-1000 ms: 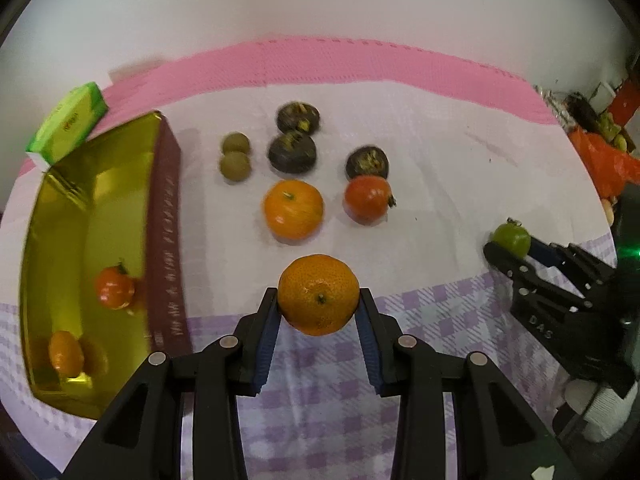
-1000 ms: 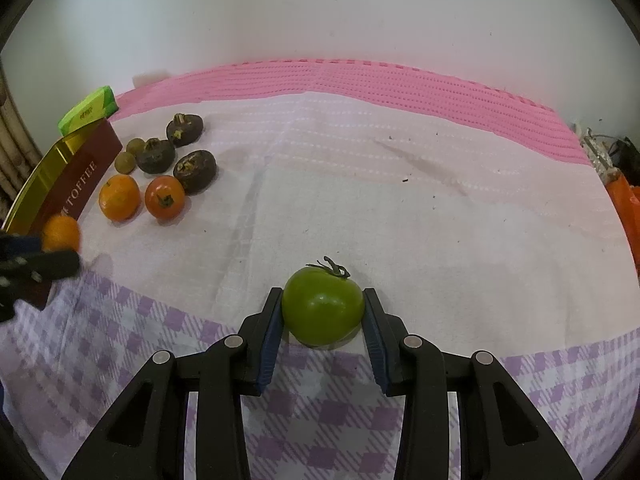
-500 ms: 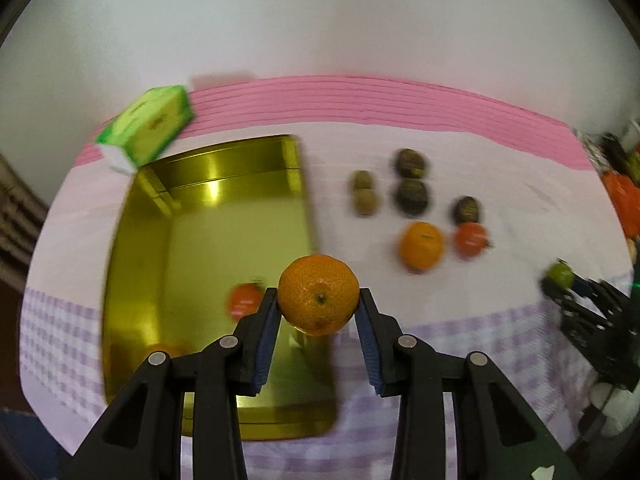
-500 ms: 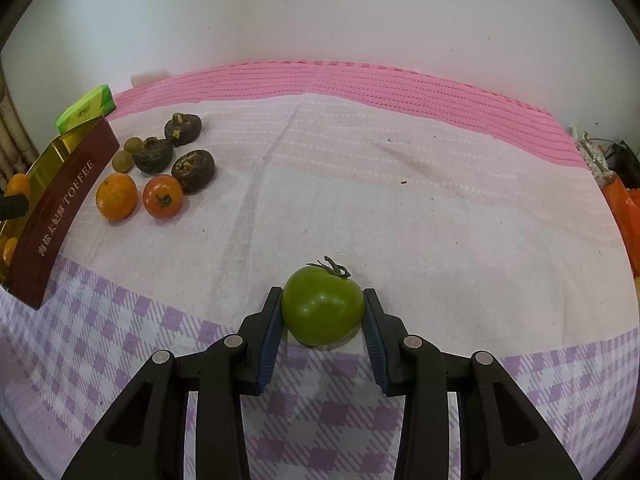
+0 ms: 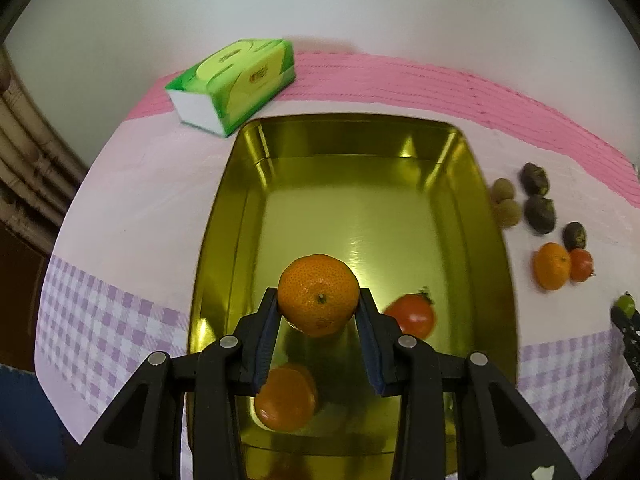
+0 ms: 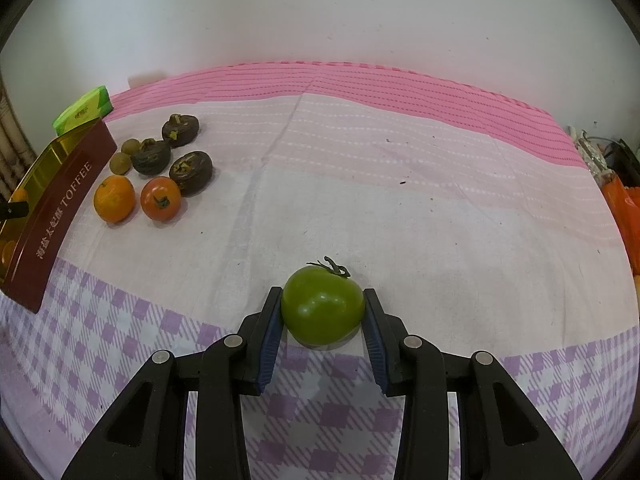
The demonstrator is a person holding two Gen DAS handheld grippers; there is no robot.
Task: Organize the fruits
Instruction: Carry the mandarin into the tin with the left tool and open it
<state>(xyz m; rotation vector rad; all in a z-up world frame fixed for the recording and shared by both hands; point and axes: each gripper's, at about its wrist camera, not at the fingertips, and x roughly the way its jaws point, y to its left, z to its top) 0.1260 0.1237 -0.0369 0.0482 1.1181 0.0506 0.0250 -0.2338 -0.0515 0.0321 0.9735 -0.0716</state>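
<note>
My left gripper [image 5: 318, 312] is shut on a mandarin [image 5: 318, 294] and holds it above the gold tin [image 5: 400, 208]. Inside the tin lie a red tomato [image 5: 412, 316] and another mandarin [image 5: 285, 398], partly behind my fingers. My right gripper [image 6: 322, 312] is shut on a green tomato [image 6: 323, 307] just over the cloth. On the cloth beside the tin lie a mandarin [image 6: 114, 199], a red tomato [image 6: 161, 199], three dark brown fruits [image 6: 191, 167] and two small brownish ones [image 6: 121, 162].
A green tissue pack [image 5: 234, 82] lies behind the tin's far left corner. The tin's red side [image 6: 56, 208] reads TOFFEE. Orange bags and clutter [image 6: 624, 208] sit at the table's right edge. A white wall stands behind the pink and lilac checked cloth [image 6: 400, 184].
My left gripper has carried the mandarin leftward from over the cloth to above the tin, rolling as it went. The right gripper and green tomato have stayed put.
</note>
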